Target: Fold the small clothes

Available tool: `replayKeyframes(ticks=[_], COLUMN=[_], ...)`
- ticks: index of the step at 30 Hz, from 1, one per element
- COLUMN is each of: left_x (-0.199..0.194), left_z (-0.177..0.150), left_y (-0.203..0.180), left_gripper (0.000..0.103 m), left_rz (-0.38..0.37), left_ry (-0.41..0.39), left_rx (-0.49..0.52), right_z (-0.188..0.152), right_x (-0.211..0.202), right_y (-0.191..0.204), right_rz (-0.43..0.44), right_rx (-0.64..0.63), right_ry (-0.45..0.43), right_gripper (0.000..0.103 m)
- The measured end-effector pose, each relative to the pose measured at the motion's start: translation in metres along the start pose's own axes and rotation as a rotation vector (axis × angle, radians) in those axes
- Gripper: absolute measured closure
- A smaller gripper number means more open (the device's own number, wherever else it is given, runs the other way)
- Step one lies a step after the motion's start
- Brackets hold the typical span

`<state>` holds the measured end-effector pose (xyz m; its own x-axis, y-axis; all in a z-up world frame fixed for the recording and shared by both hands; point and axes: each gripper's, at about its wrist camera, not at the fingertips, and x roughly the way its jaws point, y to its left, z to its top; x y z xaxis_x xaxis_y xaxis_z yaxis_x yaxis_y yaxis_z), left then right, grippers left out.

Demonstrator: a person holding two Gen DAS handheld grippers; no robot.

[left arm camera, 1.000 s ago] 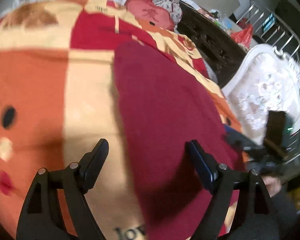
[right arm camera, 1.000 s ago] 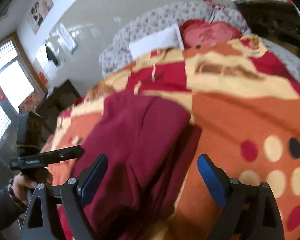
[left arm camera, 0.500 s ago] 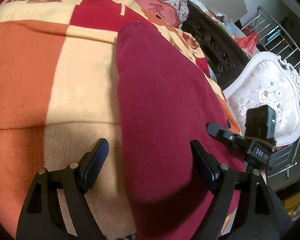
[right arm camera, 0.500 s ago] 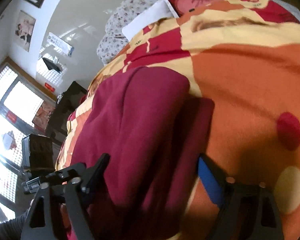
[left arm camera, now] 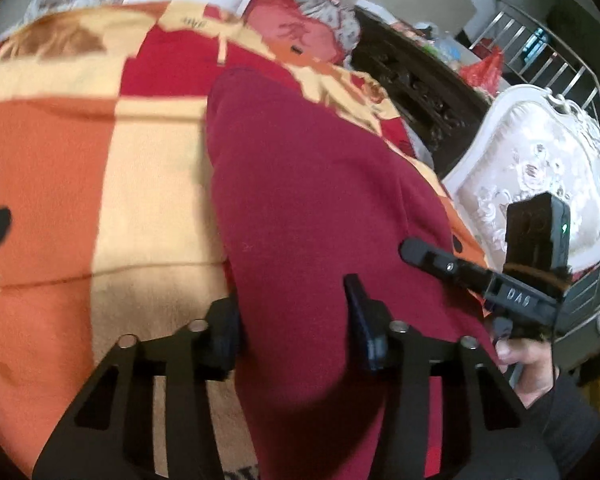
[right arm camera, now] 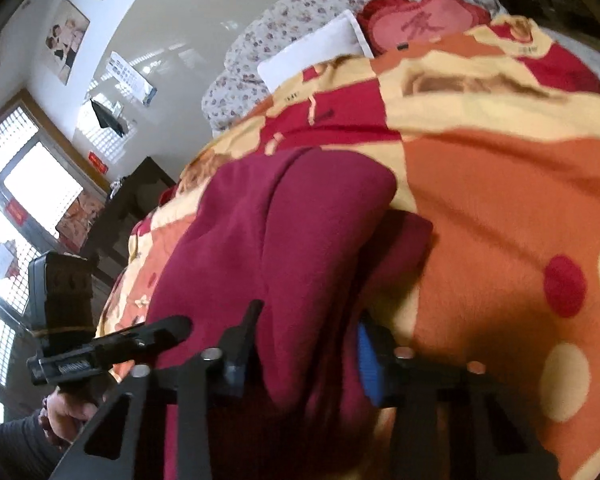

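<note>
Readable marks

White letters "DAS" stand on the right gripper (left arm camera: 416, 249) body; a red character marks the pink cushion (right arm camera: 422, 20) beyond the blanket (right arm camera: 500, 184).

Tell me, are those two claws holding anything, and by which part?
Both have just closed on the dark red garment: the left gripper and the right gripper each pinch the near edge.

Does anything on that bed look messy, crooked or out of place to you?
Nothing looks damaged or spilled. The dark red garment lies folded unevenly on the patterned blanket: in the right wrist view a lower layer sticks out past the top layer's right edge.
</note>
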<state>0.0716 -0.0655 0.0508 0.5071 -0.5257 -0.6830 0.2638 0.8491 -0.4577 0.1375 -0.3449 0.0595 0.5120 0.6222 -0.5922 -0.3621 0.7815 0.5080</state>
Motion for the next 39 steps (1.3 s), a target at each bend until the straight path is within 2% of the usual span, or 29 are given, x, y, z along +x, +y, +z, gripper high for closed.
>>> replayKeyframes(ticks=[3, 6, 11, 14, 16, 17, 18, 19, 21, 23, 26, 28, 30, 33, 35, 37, 39], left_x=[-0.026, -0.063, -0.088, -0.073, -0.044, -0.032, -0.025, -0.024, -0.028, -0.037, -0.071, -0.093, -0.099, -0.079, -0.061, -0.05, -0.043], left_z=[0.006, 0.017, 0.037, 0.04, 0.036, 0.034, 0.032, 0.03, 0.028, 0.028, 0.025, 0.024, 0.02, 0.011, 0.003, -0.007, -0.016], left_y=[0.0, 0.012, 0.054, 0.076, 0.091, 0.097, 0.102, 0.105, 0.107, 0.107, 0.1, 0.091, 0.082, 0.065, 0.065, 0.067, 0.067], left_gripper=[0.06, 0.06, 0.06, 0.06, 0.058, 0.052, 0.046, 0.044, 0.043, 0.043, 0.043, 0.043, 0.043, 0.048, 0.048, 0.048, 0.049], left_rz=[0.015, 0.055, 0.138, 0.174, 0.177, 0.191, 0.196, 0.178, 0.151, 0.154, 0.17, 0.143, 0.094, 0.05, 0.06, 0.076, 0.085], left_ry=[-0.052, -0.113, -0.13, -0.093, -0.026, -0.007, -0.007, -0.026, -0.043, -0.049, -0.131, -0.194, -0.198, -0.134, -0.103, -0.096, -0.108], left_rx=[0.023, 0.057, 0.019, -0.017, -0.058, -0.078, -0.093, -0.112, -0.13, -0.112, -0.056, -0.034, -0.017, 0.005, -0.003, -0.01, 0.029], right_z=[0.009, 0.024, 0.042, 0.044, 0.04, 0.036, 0.034, 0.032, 0.032, 0.032, 0.033, 0.034, 0.039, 0.054, 0.063, 0.068, 0.066], right_x=[-0.009, 0.002, 0.053, 0.091, 0.106, 0.115, 0.117, 0.117, 0.112, 0.1, 0.073, 0.057, 0.056, 0.074, 0.099, 0.127, 0.157], right_y=[0.024, 0.054, 0.096, 0.099, 0.086, 0.077, 0.07, 0.063, 0.063, 0.074, 0.104, 0.134, 0.162, 0.184, 0.189, 0.175, 0.14], right_rz=[0.047, 0.099, 0.14, 0.095, 0.044, 0.005, 0.001, 0.011, 0.013, -0.014, -0.052, -0.076, -0.096, -0.072, -0.128, -0.184, -0.261], right_rx=[-0.032, -0.062, -0.09, -0.085, -0.061, -0.032, -0.002, 0.041, 0.05, -0.002, -0.174, -0.334, -0.47, -0.53, -0.552, -0.527, -0.475], right_ry=[-0.029, -0.034, 0.0, 0.051, 0.089, 0.115, 0.12, 0.121, 0.117, 0.106, 0.059, 0.021, 0.01, 0.054, 0.085, 0.139, 0.232], right_gripper=[0.067, 0.067, 0.067, 0.067, 0.065, 0.063, 0.053, 0.047, 0.047, 0.047, 0.047, 0.047, 0.049, 0.055, 0.056, 0.056, 0.059])
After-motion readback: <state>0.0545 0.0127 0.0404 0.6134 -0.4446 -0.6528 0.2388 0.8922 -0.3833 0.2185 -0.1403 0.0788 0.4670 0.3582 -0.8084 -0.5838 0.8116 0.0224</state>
